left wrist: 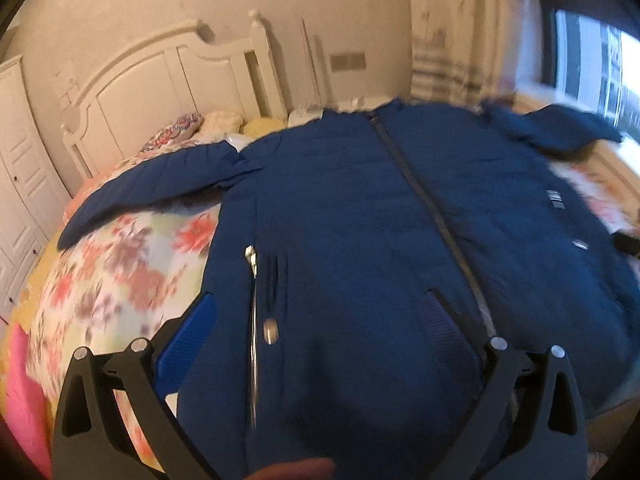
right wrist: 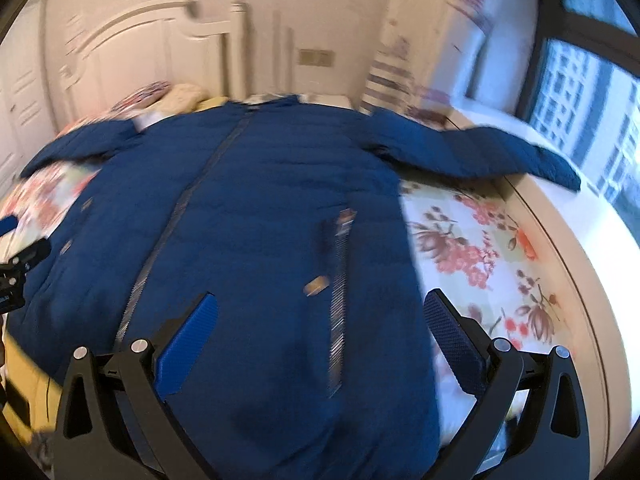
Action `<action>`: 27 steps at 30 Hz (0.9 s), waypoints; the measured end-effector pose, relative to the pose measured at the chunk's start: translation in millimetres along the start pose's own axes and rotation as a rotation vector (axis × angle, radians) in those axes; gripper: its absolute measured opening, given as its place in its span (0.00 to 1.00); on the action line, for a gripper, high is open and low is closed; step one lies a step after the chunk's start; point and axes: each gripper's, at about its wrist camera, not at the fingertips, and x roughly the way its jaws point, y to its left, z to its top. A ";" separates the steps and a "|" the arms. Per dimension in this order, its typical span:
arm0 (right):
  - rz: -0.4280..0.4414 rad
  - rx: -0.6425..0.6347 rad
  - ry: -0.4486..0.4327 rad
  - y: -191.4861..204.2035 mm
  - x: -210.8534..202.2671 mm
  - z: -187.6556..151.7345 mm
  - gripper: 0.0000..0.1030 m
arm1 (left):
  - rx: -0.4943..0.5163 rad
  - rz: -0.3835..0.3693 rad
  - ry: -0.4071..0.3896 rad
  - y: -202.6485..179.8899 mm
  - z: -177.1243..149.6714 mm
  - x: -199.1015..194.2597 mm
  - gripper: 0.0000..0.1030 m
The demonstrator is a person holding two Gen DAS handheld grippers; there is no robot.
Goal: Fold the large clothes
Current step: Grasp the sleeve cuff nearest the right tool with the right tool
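Each claw: black linkage arms, silver screws, seemingly ribbed blue pads.

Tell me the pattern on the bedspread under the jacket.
Floral: red-pink and mauve flowers on pale bedspread, clearest in the right wrist view.

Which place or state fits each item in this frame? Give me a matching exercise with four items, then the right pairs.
Column one:
1. blue jacket
2. central zipper
3. left gripper
4. headboard

Column two:
A. white, standing against the wall at the far end of the bed
B. open, over the near hem
C. laid flat on the floral bedspread, sleeves spread to both sides
D. closed, running up the middle of the front

Pairs: 1-C, 2-D, 3-B, 4-A
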 end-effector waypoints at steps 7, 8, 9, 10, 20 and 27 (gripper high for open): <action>-0.046 0.322 0.070 -101.4 98.0 66.3 0.96 | -0.069 -0.044 0.133 11.6 76.4 117.7 0.97; -0.051 0.375 0.069 -115.9 110.6 75.6 0.96 | -0.067 -0.060 0.137 11.1 82.5 128.6 0.97; -0.052 0.425 0.066 -128.7 122.1 83.6 0.96 | -0.051 -0.067 0.143 8.6 89.5 144.0 0.96; -0.048 0.470 0.057 -139.9 132.9 91.0 0.96 | -0.036 -0.049 0.147 6.3 93.8 157.3 0.94; -0.184 0.650 -0.024 -200.4 193.6 137.9 0.45 | -0.128 -0.102 0.169 19.1 92.2 202.1 0.98; -0.103 0.271 -0.279 -98.6 151.8 184.8 0.16 | -0.133 -0.106 0.170 18.0 89.7 200.3 0.98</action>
